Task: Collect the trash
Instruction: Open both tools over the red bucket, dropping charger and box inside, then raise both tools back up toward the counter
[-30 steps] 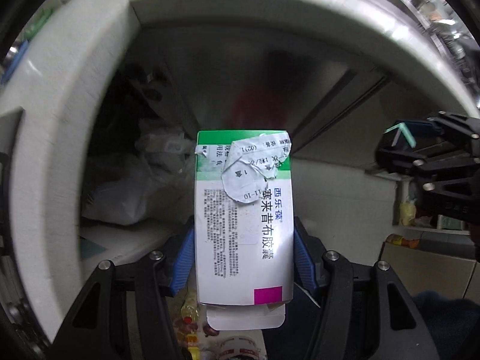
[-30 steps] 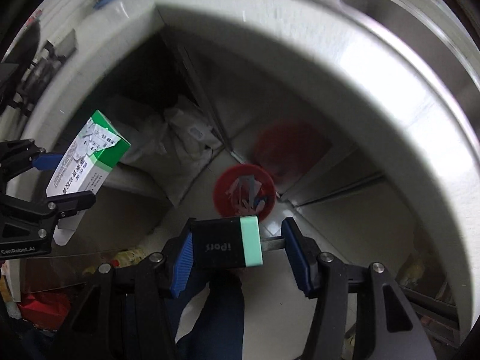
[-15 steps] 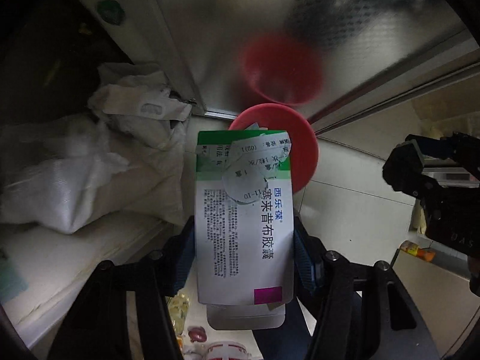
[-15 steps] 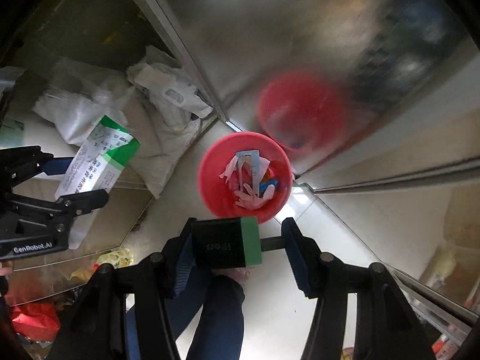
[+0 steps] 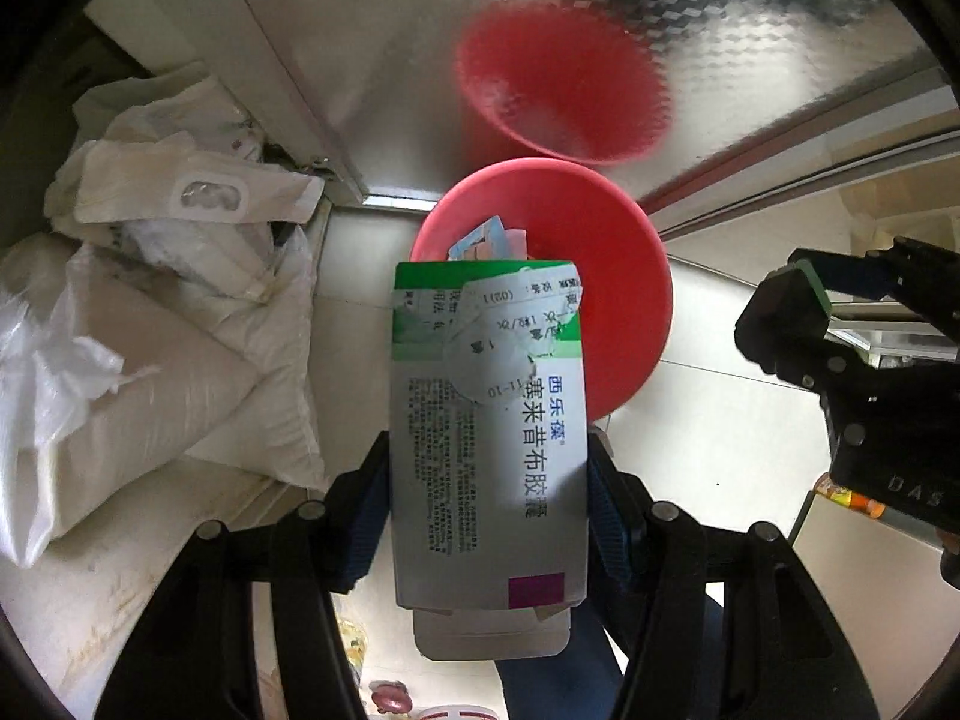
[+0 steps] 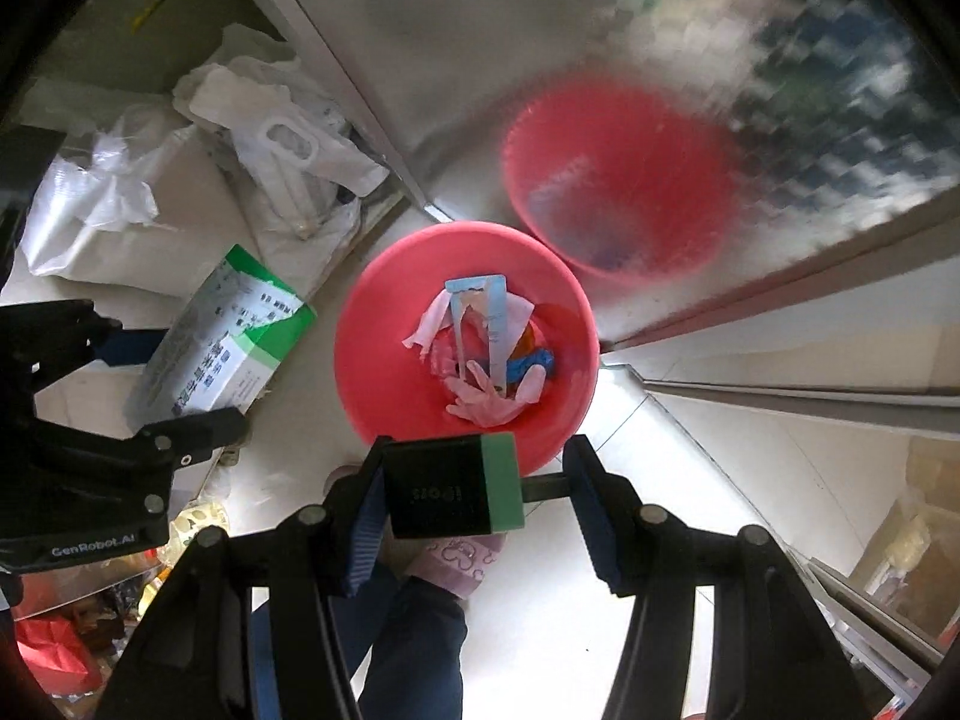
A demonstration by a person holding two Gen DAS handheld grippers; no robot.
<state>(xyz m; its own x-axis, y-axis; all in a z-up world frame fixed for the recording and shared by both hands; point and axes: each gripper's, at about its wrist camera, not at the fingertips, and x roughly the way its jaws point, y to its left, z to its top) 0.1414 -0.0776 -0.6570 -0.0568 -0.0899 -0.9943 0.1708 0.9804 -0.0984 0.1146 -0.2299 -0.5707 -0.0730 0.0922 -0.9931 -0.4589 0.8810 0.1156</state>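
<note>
Medicine box [image 5: 487,420] hiding red bin's [image 5: 624,276] near rim, bin's contents (perhaps gloves) unclear — small

Your left gripper [image 5: 489,480] points downward, fingers clamped on both sides of a medicine box [image 5: 487,432]. Your right gripper [image 6: 474,501] points down too, a black-green box [image 6: 453,486] against its left finger, right finger apart.

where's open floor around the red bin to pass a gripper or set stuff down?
Bare tile lies right of the red bin, running along the metal door track, and in front of it beside the slippered foot. Left is crowded: white sacks reach almost to the rim. The bin already holds scraps, with room left.
</note>
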